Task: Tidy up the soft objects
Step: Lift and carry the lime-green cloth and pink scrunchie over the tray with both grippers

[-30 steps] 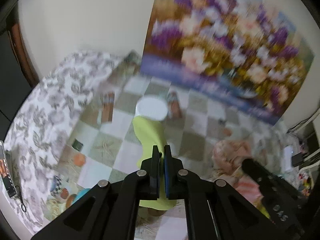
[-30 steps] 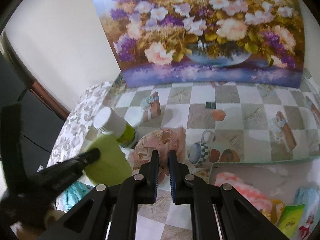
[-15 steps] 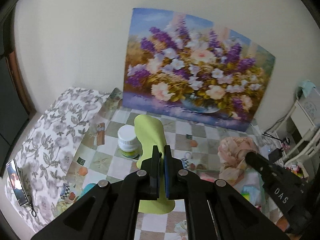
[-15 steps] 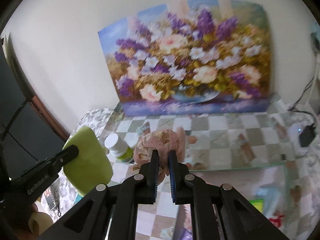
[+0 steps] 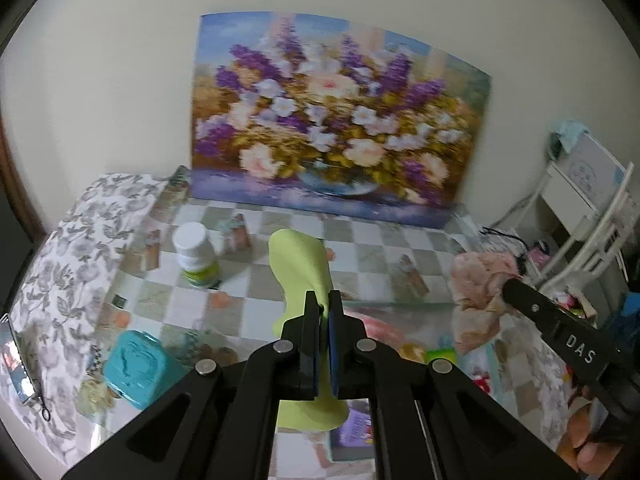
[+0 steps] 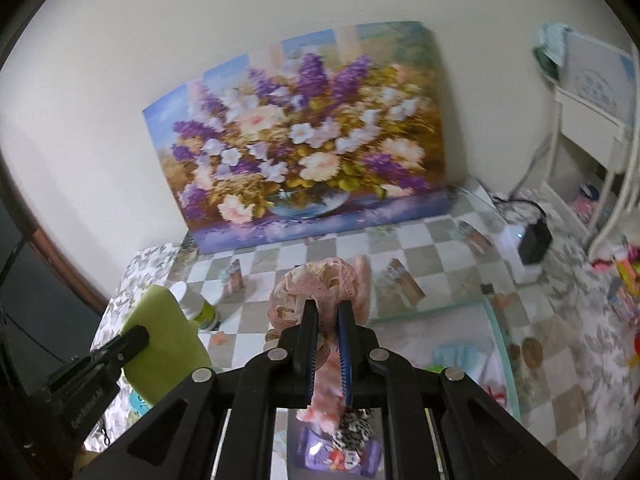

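- Clearly, left claw [image 5: 324, 306] was clamped tight on a lime-green sponge [image 5: 300, 268], held up off the worktop [image 5: 372, 248].
- Same sponge showed at far left of the right wrist view [image 6: 164, 332], pinched at the claw tip.
- Right claw [image 6: 327, 316] was closed on a pink lace cloth [image 6: 320, 284]; bunched fabric stuck out ahead of the tips, more of it hung below between the fingers.
- From the left wrist view that cloth [image 5: 476, 288] hung at the right, above a tray [image 6: 498, 328] of soft items.
- White-capped bottle [image 5: 196, 256] stood upright on the checkered cover, left of the sponge.
- Teal box [image 5: 136, 368] sat near the worktop's left front.
- Floral painting [image 5: 336, 120] leaned against the wall behind.
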Motion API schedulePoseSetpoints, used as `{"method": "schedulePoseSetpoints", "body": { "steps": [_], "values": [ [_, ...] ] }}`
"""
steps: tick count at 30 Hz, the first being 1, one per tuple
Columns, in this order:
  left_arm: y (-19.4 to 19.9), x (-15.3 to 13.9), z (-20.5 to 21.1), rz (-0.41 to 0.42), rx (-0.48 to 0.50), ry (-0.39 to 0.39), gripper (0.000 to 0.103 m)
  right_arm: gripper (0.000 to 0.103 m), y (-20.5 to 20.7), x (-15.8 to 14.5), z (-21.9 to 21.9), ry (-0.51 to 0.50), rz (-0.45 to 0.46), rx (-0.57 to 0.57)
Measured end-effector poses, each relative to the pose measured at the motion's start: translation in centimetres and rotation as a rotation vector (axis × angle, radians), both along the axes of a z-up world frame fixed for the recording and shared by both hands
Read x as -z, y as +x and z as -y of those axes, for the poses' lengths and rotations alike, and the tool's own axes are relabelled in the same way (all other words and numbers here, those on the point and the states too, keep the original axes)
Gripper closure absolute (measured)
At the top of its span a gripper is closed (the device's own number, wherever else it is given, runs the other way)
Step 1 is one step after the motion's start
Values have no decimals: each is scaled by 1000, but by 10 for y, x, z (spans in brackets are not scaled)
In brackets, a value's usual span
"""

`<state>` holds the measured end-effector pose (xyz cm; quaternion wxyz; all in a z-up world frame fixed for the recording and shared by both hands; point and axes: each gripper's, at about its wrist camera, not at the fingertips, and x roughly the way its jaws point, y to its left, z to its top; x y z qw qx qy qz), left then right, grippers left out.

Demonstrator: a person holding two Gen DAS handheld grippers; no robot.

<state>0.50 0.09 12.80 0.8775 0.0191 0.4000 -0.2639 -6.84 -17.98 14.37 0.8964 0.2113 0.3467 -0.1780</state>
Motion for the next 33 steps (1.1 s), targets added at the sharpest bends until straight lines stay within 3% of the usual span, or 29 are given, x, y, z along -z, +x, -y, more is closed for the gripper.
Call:
{"method": "schedulePoseSetpoints", "body": {
  "steps": [6, 15, 25, 28, 33],
  "values": [
    [-18, 4, 18, 12, 55, 19, 100, 93, -24, 4, 6, 9, 10, 35],
    [-32, 34, 34, -88, 104, 7, 100, 93, -46, 24, 17, 8, -59, 105],
    [-47, 51, 56, -104, 155, 12, 100, 93, -62, 37, 30, 14, -98, 155],
    [-47, 66, 67, -123, 172, 46, 100, 92, -55, 51, 34, 19, -148, 150],
    [-45, 98, 83, -228, 196, 94, 99, 92, -35, 97, 35, 44, -314, 118]
  ]
}}
